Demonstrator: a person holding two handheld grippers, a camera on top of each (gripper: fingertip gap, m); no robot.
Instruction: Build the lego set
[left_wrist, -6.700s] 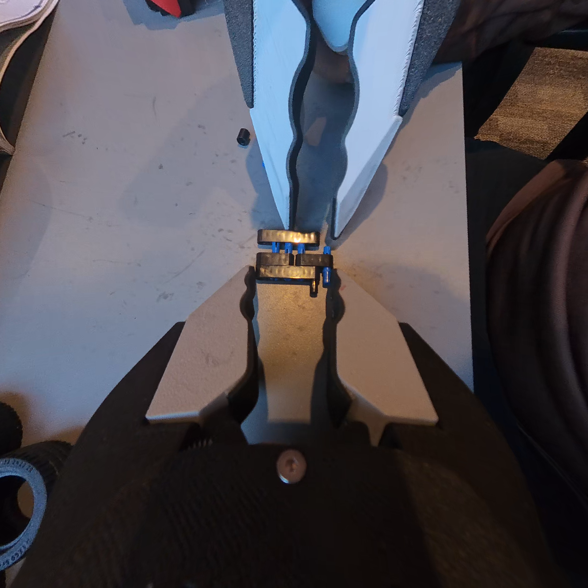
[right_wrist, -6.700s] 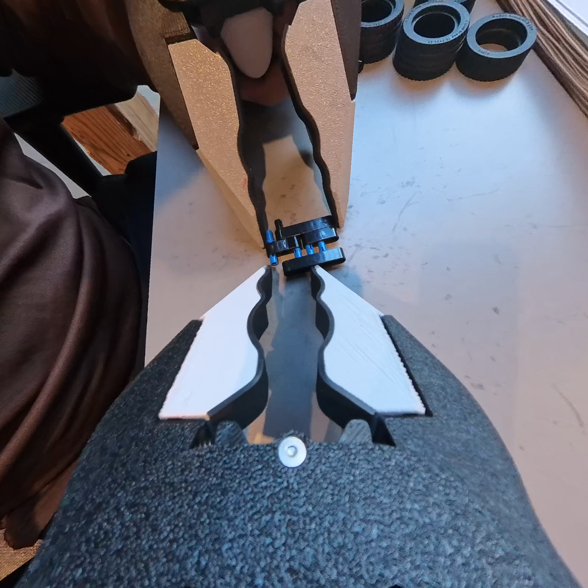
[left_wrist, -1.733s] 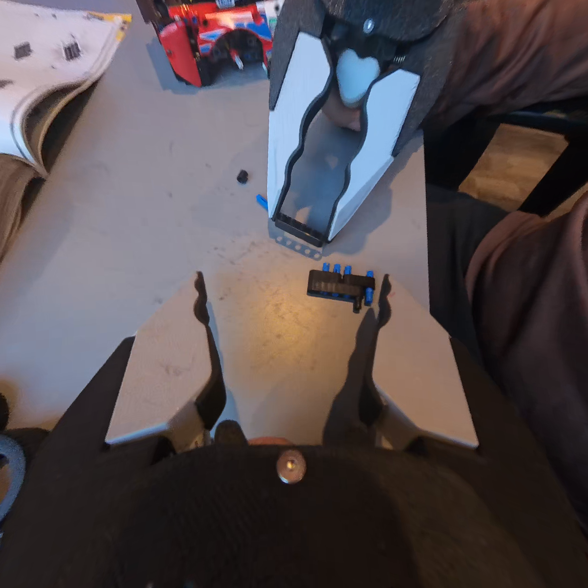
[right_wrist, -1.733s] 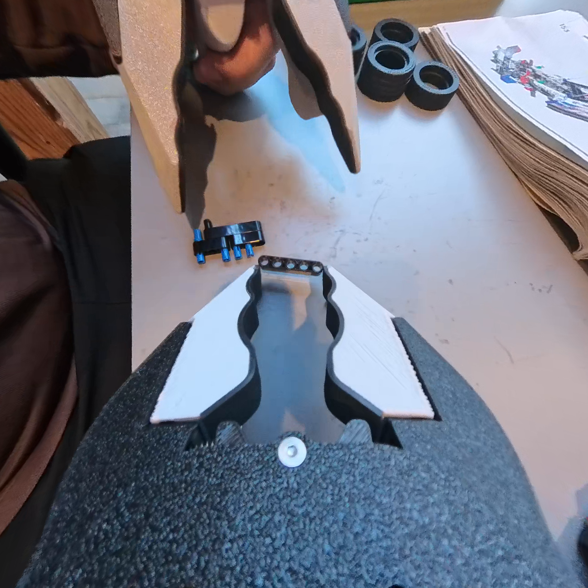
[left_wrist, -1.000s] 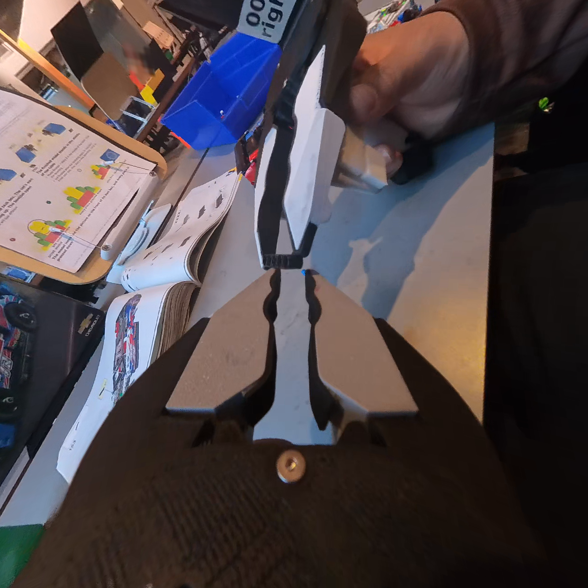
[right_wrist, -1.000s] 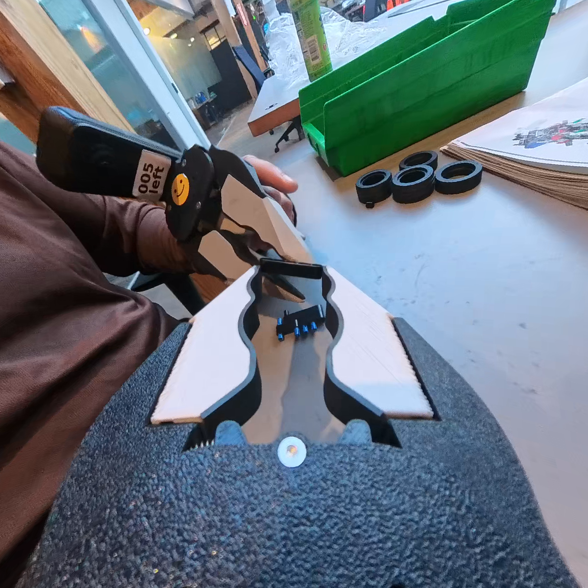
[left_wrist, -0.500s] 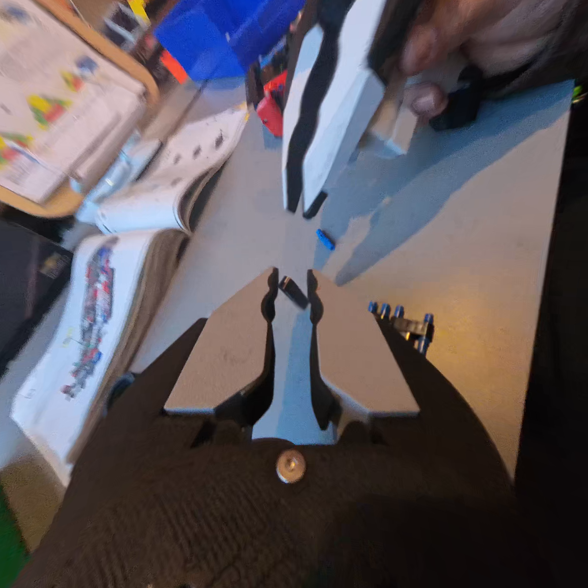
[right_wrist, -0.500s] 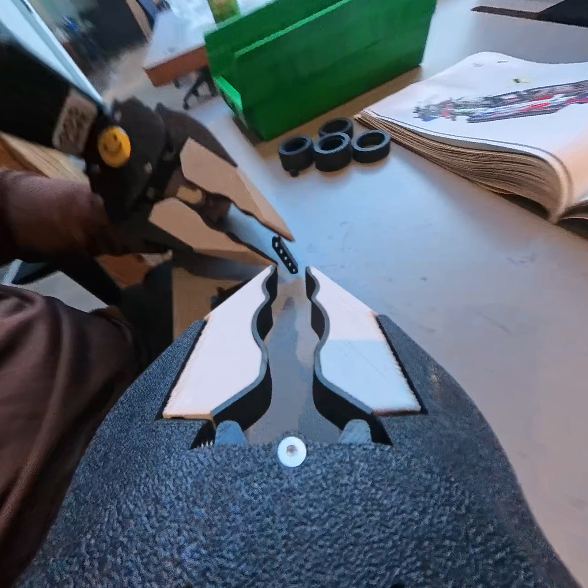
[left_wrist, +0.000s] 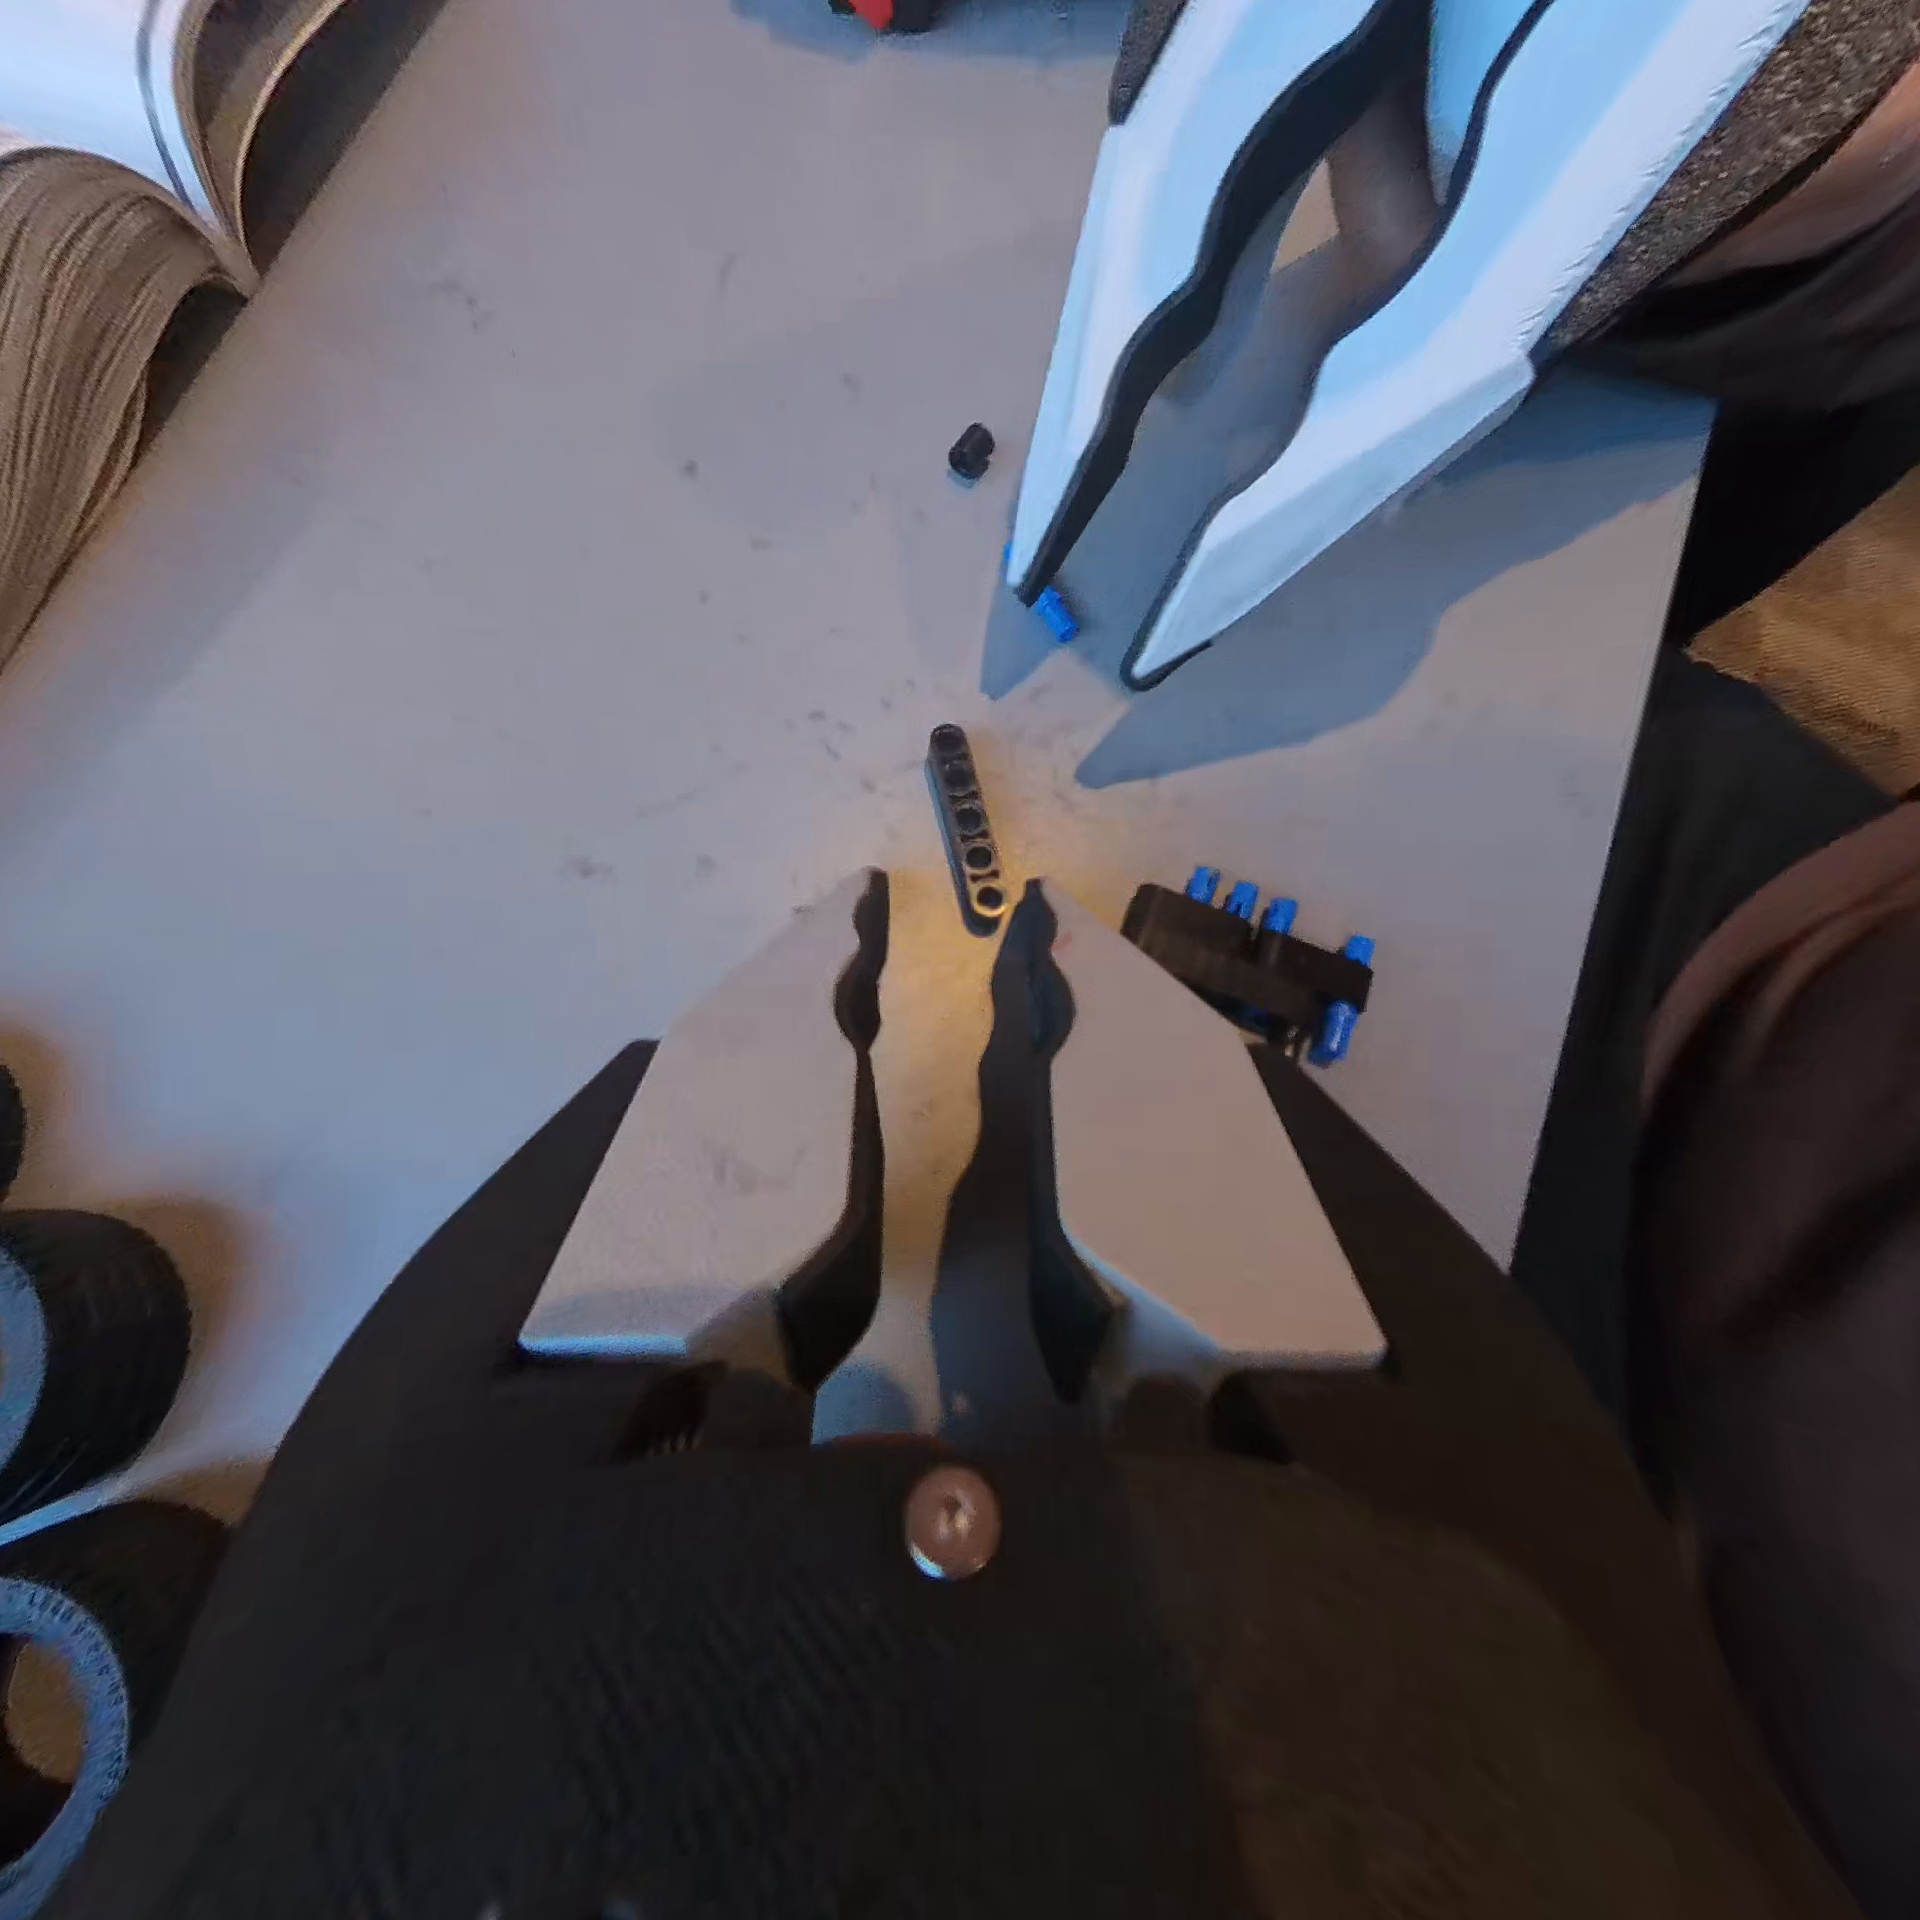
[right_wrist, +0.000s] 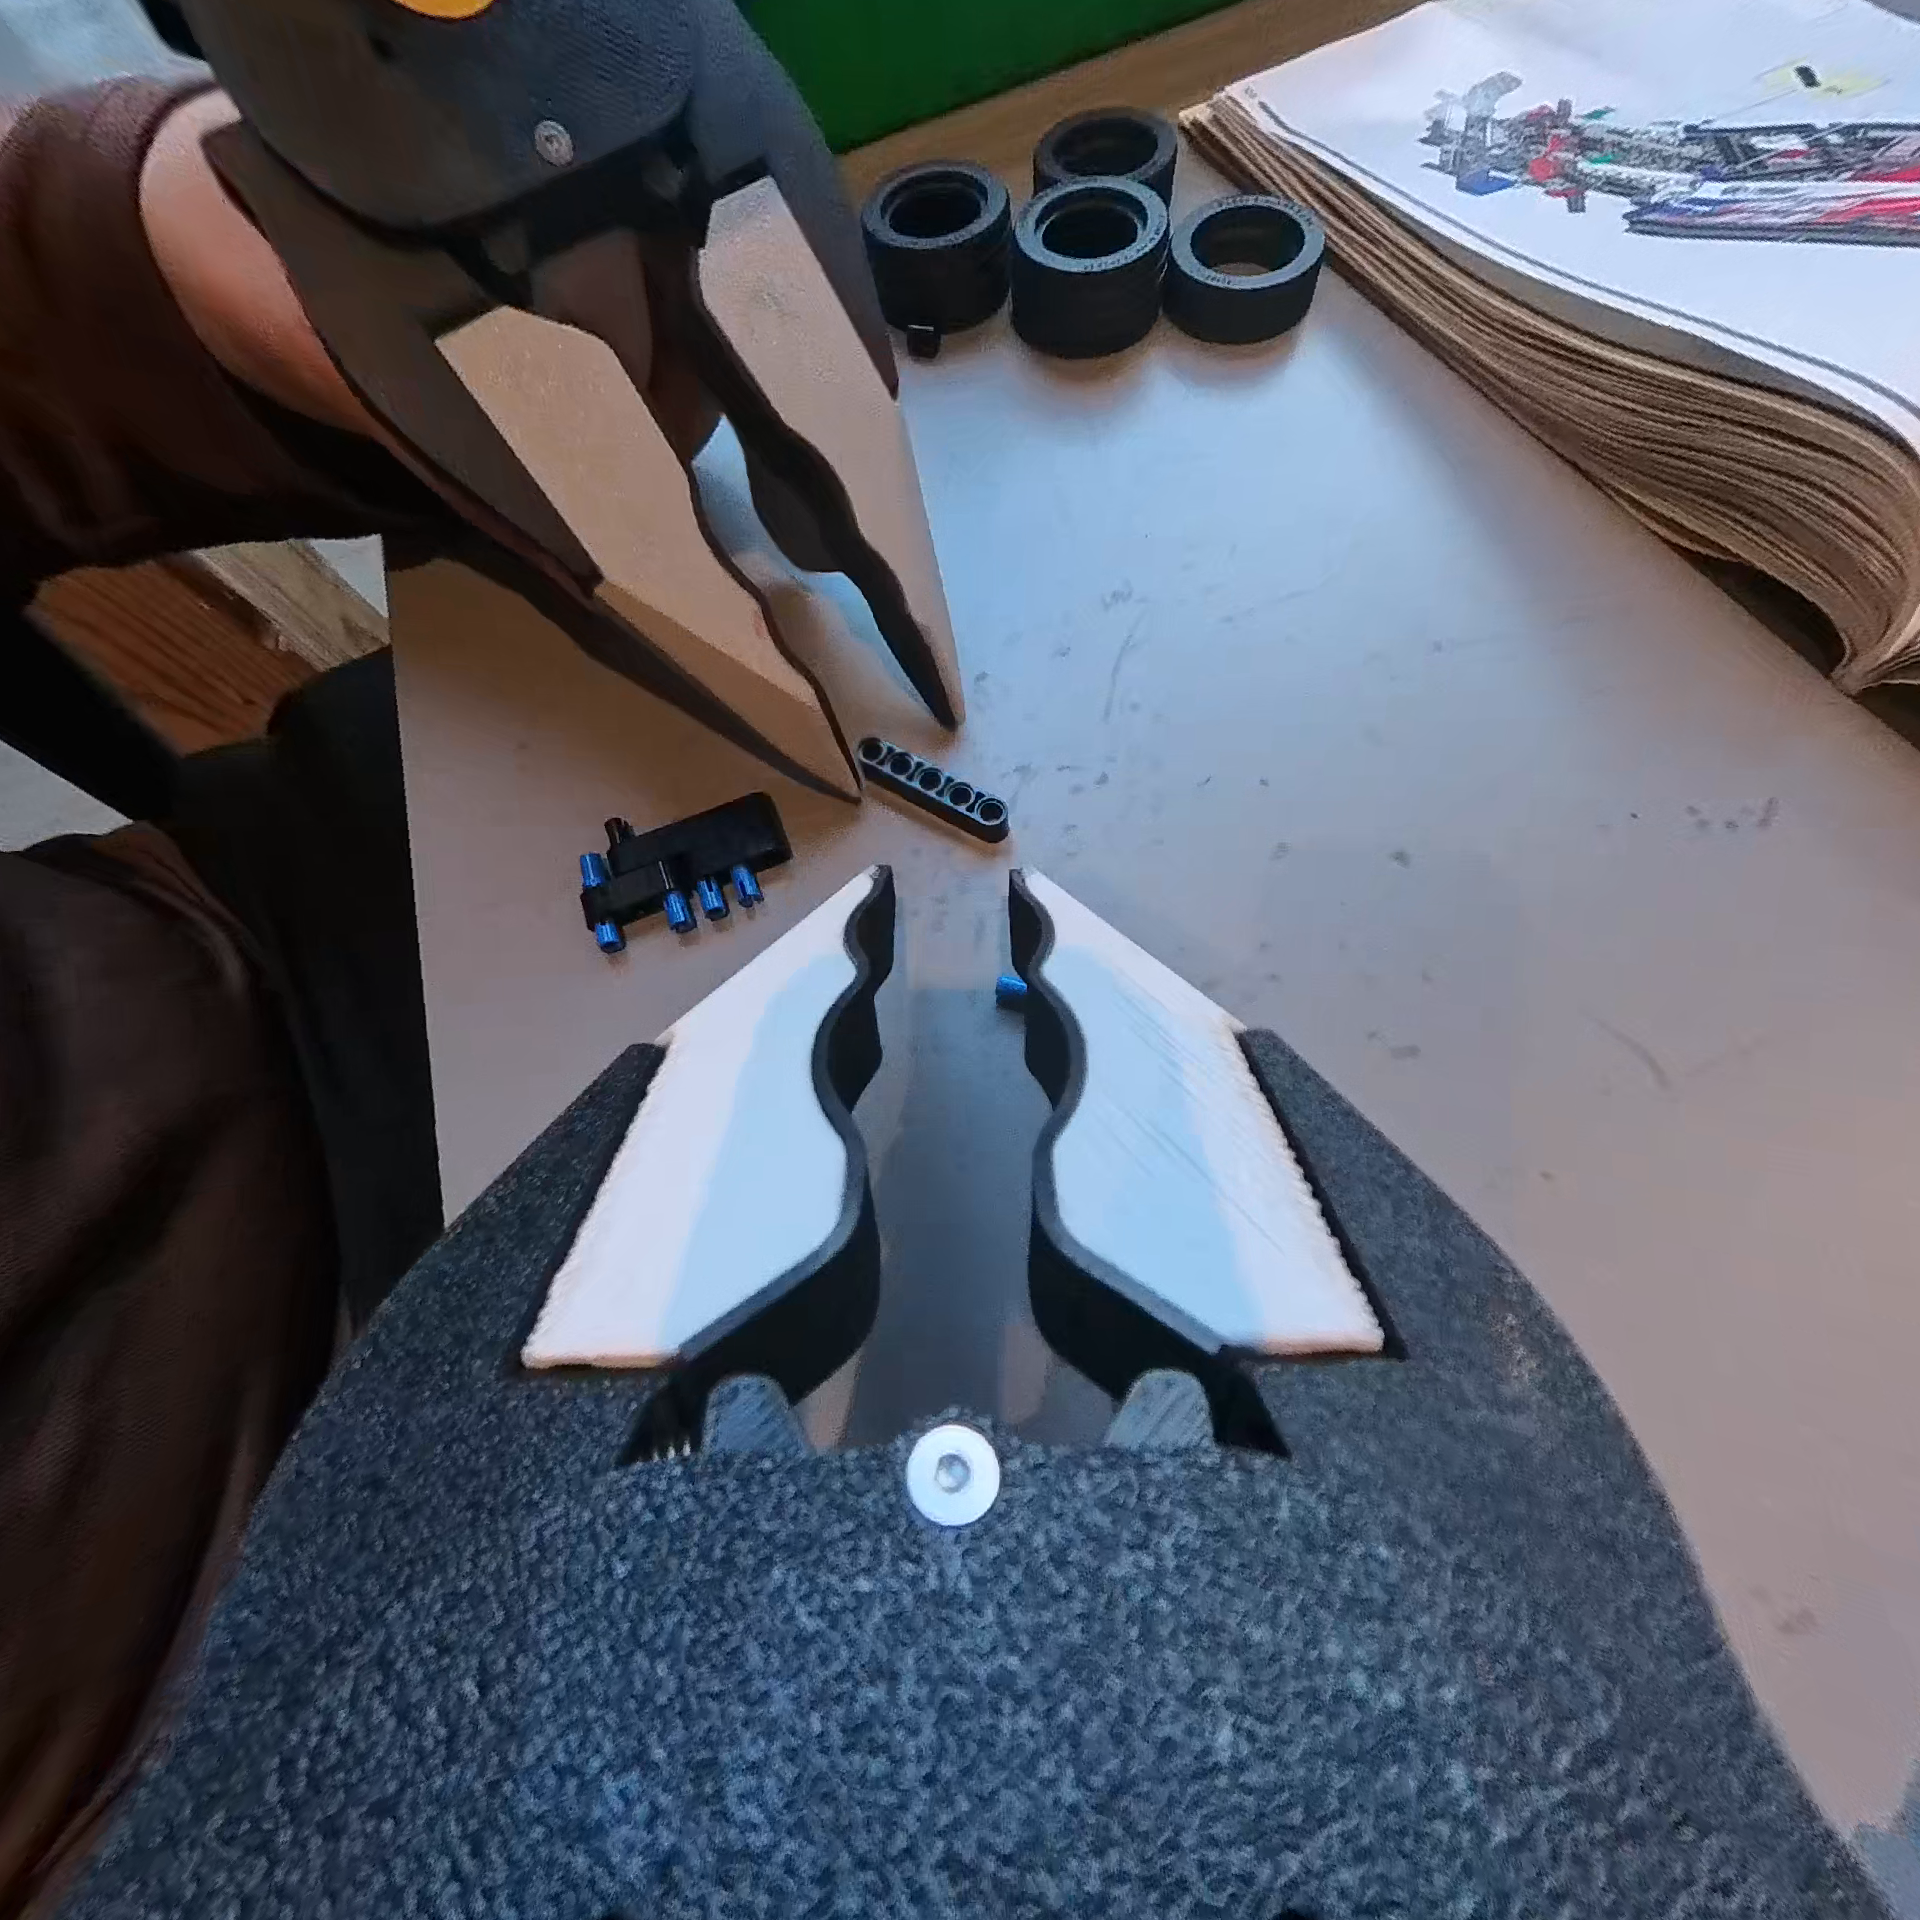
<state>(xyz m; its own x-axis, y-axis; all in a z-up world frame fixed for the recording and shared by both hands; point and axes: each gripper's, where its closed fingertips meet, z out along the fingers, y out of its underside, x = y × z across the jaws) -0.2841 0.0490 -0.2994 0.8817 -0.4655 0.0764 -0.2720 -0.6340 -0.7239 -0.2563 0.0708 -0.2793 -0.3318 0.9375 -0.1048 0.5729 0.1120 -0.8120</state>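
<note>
Both grippers, left (left_wrist: 954, 899) and right (right_wrist: 951, 883), are hovering spread and empty; pinching the black beam (left_wrist: 966, 828) across its narrow sides is advisable.

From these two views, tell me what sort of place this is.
Most likely a hobby or lab workbench set up for model building: a scuffed table carrying an open instruction booklet, loose black rubber tyres, and small black beams with blue pins.
</note>
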